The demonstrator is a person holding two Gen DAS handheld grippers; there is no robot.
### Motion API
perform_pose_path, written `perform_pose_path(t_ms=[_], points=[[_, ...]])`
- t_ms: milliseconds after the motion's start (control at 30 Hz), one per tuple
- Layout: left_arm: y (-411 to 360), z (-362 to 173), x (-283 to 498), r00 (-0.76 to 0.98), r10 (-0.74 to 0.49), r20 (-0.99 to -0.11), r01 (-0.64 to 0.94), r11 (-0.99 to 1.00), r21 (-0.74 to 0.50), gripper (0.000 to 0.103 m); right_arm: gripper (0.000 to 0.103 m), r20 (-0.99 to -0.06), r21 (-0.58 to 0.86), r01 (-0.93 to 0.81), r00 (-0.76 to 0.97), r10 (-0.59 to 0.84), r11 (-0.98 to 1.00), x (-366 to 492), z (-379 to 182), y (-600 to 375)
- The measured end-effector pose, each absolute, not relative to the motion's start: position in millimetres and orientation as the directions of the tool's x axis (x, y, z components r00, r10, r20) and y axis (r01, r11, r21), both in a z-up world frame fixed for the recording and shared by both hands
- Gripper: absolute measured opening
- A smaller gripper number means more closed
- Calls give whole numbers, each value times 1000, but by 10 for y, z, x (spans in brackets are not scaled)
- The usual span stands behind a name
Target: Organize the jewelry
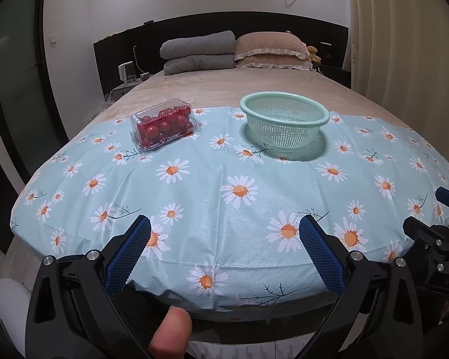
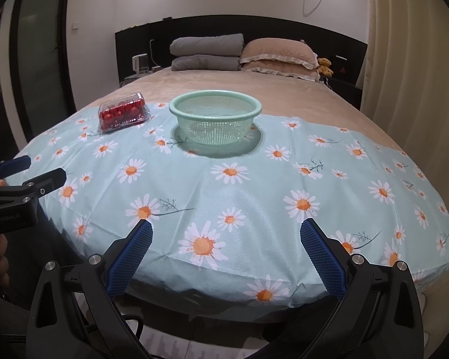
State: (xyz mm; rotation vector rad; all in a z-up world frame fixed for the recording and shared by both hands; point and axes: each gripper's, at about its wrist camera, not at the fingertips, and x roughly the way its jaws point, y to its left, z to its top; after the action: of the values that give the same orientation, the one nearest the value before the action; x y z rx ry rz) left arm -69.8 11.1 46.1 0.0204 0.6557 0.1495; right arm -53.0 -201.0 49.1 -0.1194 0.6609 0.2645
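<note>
Cut off and unclear

In the left wrist view the right hand-held gripper [image 1: 434,209] is cropped by the right edge; the thumb [image 1: 170,333] runs off the bottom. The clear box [image 2: 123,113] holds small red round things, their kind unclear. Bedside items [image 2: 140,63] are too small to identify.

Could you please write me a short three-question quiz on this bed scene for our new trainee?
1. True or false: the green basket is empty.
2. The clear box of red fruit lies on which side of the basket: A left, B right, C inside it?
3. Fill in: the left claw and the right claw both stand ____ over the near edge of the daisy cloth.

Key: 1 true; 2 A; 3 open.
</note>
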Motion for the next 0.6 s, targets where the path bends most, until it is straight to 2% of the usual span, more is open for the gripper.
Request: perform_pose_path(t_ms=[600], points=[[122, 452, -703, 783, 120, -610, -113, 992, 49, 97, 95, -618, -29, -282, 759, 205, 959, -554, 505, -1997]])
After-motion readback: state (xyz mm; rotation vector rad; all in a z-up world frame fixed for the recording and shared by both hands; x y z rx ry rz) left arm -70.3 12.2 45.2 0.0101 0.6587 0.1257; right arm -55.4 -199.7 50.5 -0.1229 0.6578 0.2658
